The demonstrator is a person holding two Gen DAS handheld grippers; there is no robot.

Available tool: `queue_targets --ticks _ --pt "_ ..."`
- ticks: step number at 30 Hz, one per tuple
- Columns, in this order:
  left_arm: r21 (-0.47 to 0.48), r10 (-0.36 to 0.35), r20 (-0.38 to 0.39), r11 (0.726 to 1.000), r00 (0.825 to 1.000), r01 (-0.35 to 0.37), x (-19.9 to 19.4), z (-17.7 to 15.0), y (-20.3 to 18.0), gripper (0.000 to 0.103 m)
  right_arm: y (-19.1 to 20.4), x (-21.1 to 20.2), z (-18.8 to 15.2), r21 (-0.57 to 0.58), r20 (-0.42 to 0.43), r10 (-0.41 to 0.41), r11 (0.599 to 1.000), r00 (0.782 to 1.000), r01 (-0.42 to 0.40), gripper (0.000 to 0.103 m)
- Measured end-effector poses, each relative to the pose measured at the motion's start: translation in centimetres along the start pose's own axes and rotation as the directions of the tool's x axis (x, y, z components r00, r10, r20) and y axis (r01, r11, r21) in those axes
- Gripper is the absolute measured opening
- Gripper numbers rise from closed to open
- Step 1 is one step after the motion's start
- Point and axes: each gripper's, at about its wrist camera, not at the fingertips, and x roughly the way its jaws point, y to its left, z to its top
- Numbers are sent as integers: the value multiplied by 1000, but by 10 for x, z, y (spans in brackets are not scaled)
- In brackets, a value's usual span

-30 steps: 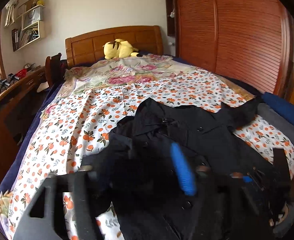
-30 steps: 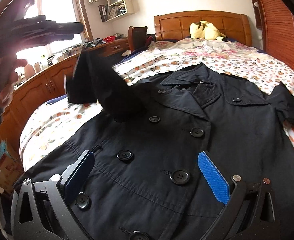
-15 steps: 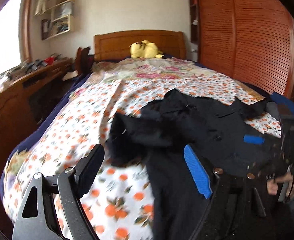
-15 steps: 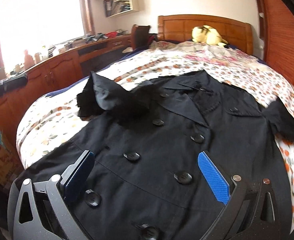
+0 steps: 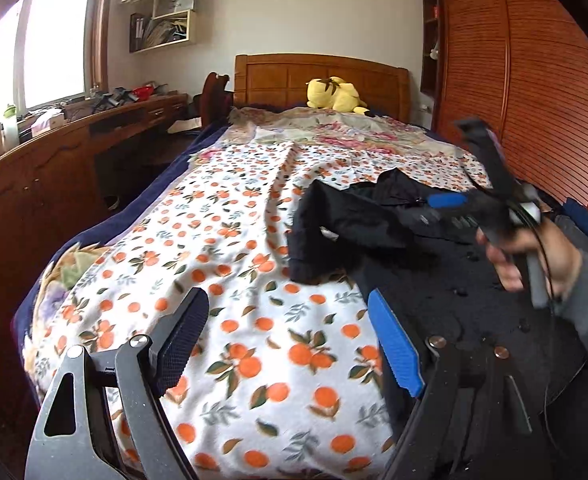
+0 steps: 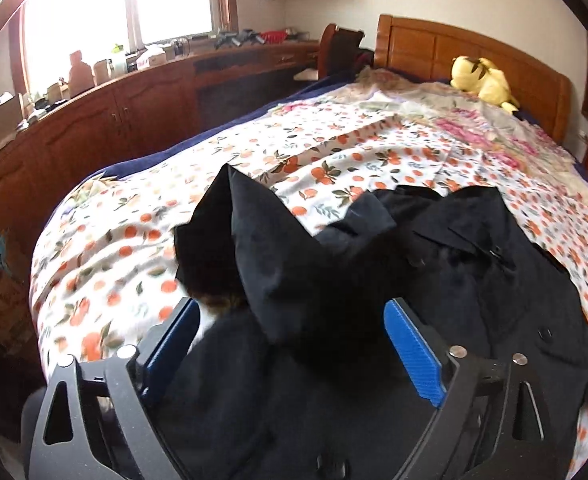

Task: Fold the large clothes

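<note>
A black double-breasted coat point(image 6: 474, 280) lies front up on the bed, its left sleeve point(image 6: 254, 240) folded in over the chest. In the left wrist view the coat point(image 5: 434, 272) lies at right and the sleeve point(image 5: 334, 232) ends near the orange-print sheet. My left gripper point(image 5: 290, 336) is open and empty above the sheet, left of the coat. My right gripper point(image 6: 294, 336) is open and empty low over the coat, just short of the sleeve. It also shows in the left wrist view point(image 5: 498, 200), held in a hand above the coat.
The bed point(image 5: 234, 240) has an orange-print sheet and a yellow plush toy point(image 5: 336, 94) at the wooden headboard. A long wooden desk point(image 6: 142, 96) with clutter runs along the left under a window. A louvred wardrobe point(image 5: 526, 92) stands at right.
The left gripper let go of the sleeve, which now lies folded over the coat, and drew back left over the sheet. The right gripper swung left toward the sleeve.
</note>
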Motion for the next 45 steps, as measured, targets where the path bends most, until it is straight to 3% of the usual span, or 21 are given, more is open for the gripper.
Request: queue_targets --ticks 6,9,10,11,13,17,22,25,29,34,37,39,41,45 --pt "-22 8 0 1000 1000 -8 -1 -10 15 83 13 46 33 -29 -65 -26 999 998 24 79" --pt "-26 7 -4 1000 1000 -7 0 -14 18 83 20 67 43 -69 -87 -34 997 996 28 69" --pt "-28 4 -7 1000 1000 -5 1 -15 19 83 23 72 44 -83 -93 -43 996 995 35 57" --pt "-29 4 -10 1000 1000 -4 2 -16 19 83 26 72 42 -94 -98 -50 995 994 41 37" --pt "-30 2 -13 1000 1000 -2 3 -18 19 83 27 76 38 -103 -106 -49 994 993 38 20" --pt "-31 -8 -15 999 1000 7 6 -18 14 83 14 61 36 -58 -70 -29 998 997 25 9" --pt "-20 -31 -13 999 999 31 10 -14 0 83 -16 4 22 -5 57 -15 1000 998 15 8" --pt "-8 -47 -9 999 999 47 13 -9 -12 83 -36 -34 2 -19 100 -69 997 993 71 8" --pt "10 -74 -6 997 997 74 17 -4 -29 83 -68 -62 -32 -30 65 -145 989 987 148 8" --pt "25 -108 -3 994 994 108 23 0 -49 83 -93 -67 -84 -2 -56 -189 982 980 189 8" --pt "25 -125 -11 992 992 125 27 -1 -60 83 -95 -69 -104 -17 -110 -210 978 971 210 16" --pt "28 -133 -19 991 991 133 30 -1 -67 83 -92 -81 -107 -29 -96 -209 978 973 207 30" --pt "34 -137 -23 990 990 138 31 -2 -73 83 -87 -94 -104 -30 -56 -204 979 977 203 56" --pt "37 -144 -27 989 989 145 32 -1 -79 83 -71 -106 -92 -48 16 -185 981 983 185 62"
